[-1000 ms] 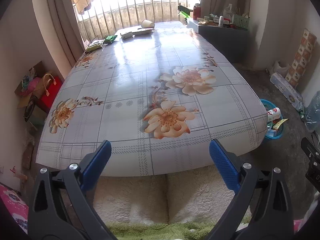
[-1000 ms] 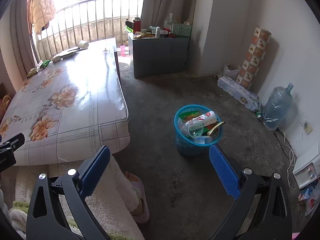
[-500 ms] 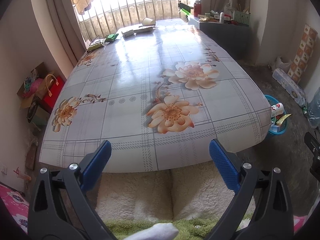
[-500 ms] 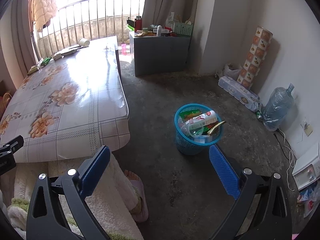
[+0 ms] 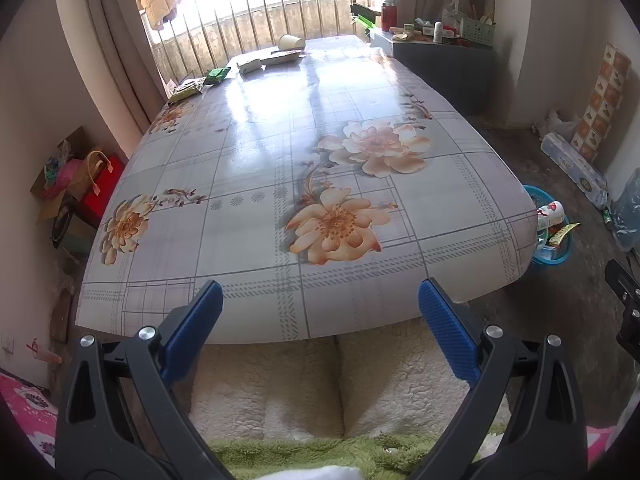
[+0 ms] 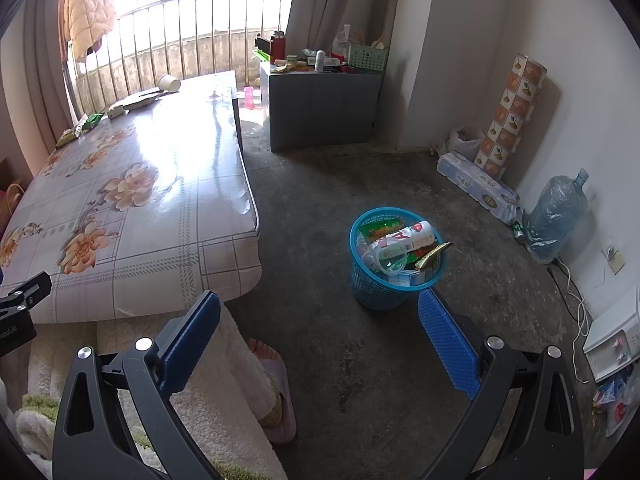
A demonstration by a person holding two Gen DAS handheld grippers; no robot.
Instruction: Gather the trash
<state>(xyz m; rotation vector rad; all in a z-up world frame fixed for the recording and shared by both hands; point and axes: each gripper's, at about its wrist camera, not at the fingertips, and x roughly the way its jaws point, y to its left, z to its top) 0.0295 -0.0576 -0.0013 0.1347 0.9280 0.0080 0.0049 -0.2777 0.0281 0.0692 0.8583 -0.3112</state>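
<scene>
A blue mesh trash basket [image 6: 374, 292] stands on the floor right of the table, filled with wrappers and a white bottle [image 6: 408, 240]; its edge [image 5: 554, 258] peeks past the table corner in the left wrist view. At the table's far end lie a tipped paper cup [image 5: 291, 42], a flat tray [image 5: 282, 56], a white packet [image 5: 250, 65] and green wrappers [image 5: 218, 75]. My left gripper [image 5: 320, 300] hangs open over the near table edge. My right gripper [image 6: 320, 312] is open above the floor, just short of the basket. Both hold nothing.
The floral-cloth table [image 5: 248, 160] fills the left wrist view. A person's legs in fleece and a slippered foot [image 6: 268, 364] sit below. A grey cabinet [image 6: 320, 108], tissue packs [image 6: 476, 186], a water jug [image 6: 554, 216] and bags [image 5: 88, 184] line the walls.
Both grippers have drawn back and risen slightly, so the table and basket sit a little farther off. Neither has changed its opening.
</scene>
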